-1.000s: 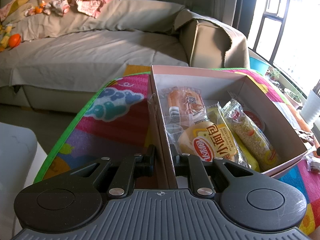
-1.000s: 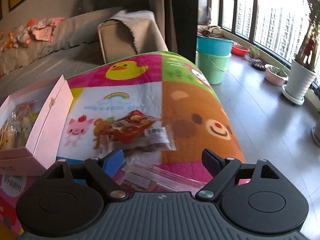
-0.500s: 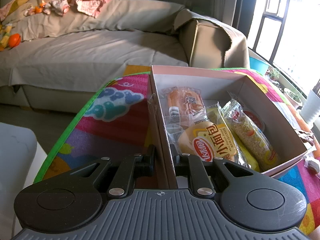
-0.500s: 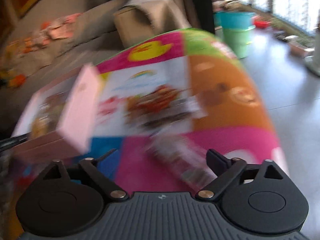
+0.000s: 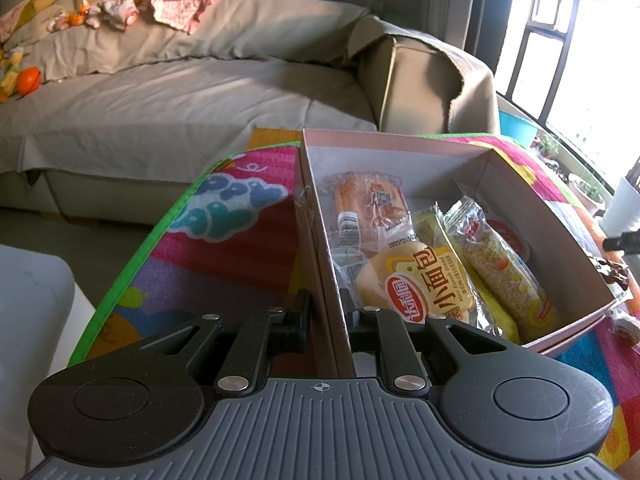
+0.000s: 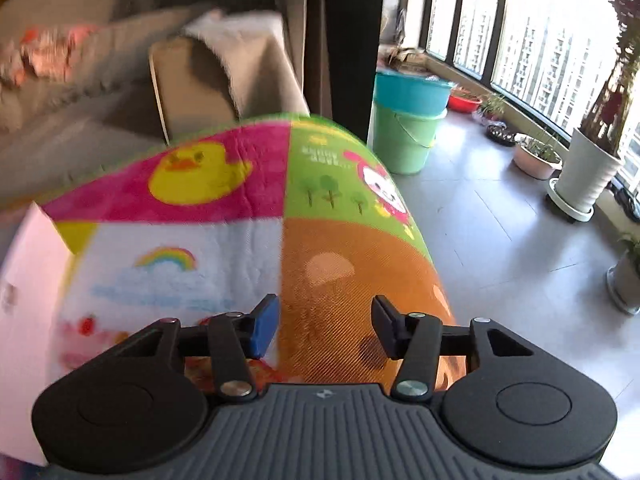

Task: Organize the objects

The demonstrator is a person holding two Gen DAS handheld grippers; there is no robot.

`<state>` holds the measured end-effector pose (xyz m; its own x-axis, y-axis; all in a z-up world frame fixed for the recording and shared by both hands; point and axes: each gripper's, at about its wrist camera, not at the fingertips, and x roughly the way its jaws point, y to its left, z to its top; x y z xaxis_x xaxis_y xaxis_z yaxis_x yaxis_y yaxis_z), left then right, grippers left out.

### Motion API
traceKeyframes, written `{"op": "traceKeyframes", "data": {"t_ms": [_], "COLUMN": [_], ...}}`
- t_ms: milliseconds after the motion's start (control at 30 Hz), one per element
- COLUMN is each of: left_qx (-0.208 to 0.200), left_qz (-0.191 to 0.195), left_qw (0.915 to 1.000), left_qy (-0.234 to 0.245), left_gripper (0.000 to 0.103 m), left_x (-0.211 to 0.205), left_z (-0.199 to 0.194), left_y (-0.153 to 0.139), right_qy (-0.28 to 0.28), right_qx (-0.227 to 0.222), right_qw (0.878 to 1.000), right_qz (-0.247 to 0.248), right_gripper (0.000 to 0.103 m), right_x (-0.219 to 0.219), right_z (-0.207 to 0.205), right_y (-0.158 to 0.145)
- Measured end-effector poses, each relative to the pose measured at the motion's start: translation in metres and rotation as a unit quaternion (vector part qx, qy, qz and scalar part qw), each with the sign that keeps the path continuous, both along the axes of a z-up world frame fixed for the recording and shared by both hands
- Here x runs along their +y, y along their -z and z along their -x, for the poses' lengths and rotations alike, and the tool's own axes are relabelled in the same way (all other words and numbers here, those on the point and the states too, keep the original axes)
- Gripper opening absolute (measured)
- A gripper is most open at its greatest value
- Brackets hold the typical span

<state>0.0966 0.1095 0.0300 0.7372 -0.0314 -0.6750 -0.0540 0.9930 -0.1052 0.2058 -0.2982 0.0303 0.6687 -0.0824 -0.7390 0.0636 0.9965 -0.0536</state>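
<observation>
The colourful mat (image 6: 224, 280) covers the worktop, and on it stands the pink box (image 5: 532, 216), which I take to be where the snacks are collected. In the left wrist view it already holds several packets: a small bread (image 5: 424, 284), a long grain bar (image 5: 504, 268) and an orange wrapped cake (image 5: 368, 204), all lying with their long axis away from me, along the box.

My left gripper (image 5: 326, 312) is closed narrow on the near left wall of the box, one finger outside and one inside, so it holds the box steady. My right gripper (image 6: 324, 328) is open wide and holds nothing; it hangs over the orange part of the mat. The box wall shows only at the far left edge of the right wrist view.

I judge the next packet must be taken by the right gripper, because the left one is busy. A reddish packet (image 6: 208, 368) shows just under the right gripper's left finger, very near, low and a little to the left. Its long axis I cannot tell; it is mostly hidden.
</observation>
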Motion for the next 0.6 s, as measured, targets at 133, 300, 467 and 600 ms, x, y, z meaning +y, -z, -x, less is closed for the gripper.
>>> {"op": "traceKeyframes", "data": {"t_ms": [133, 300, 467, 600], "left_qx": [0.000, -0.001, -0.001, -0.001], "left_qz": [0.000, 0.001, 0.001, 0.001], "left_qw": [1.0000, 1.0000, 1.0000, 1.0000], "left_qy": [0.000, -0.001, -0.002, -0.002], "left_gripper": [0.016, 0.016, 0.016, 0.016], "left_x": [0.000, 0.000, 0.001, 0.001], "left_z": [0.000, 0.000, 0.001, 0.001], "left_y": [0.000, 0.000, 0.000, 0.000], "right_qy": [-0.021, -0.048, -0.069, -0.064], "right_qx": [0.012, 0.022, 0.023, 0.032], "right_qw": [1.000, 0.999, 0.997, 0.992], "right_qz": [0.001, -0.010, -0.032, -0.100], "right_gripper": [0.051, 0.051, 0.053, 0.069], "right_x": [-0.001, 0.002, 0.004, -0.002], "right_z": [0.024, 0.073, 0.115, 0.137], "right_y": [0.008, 0.003, -0.002, -0.003]}}
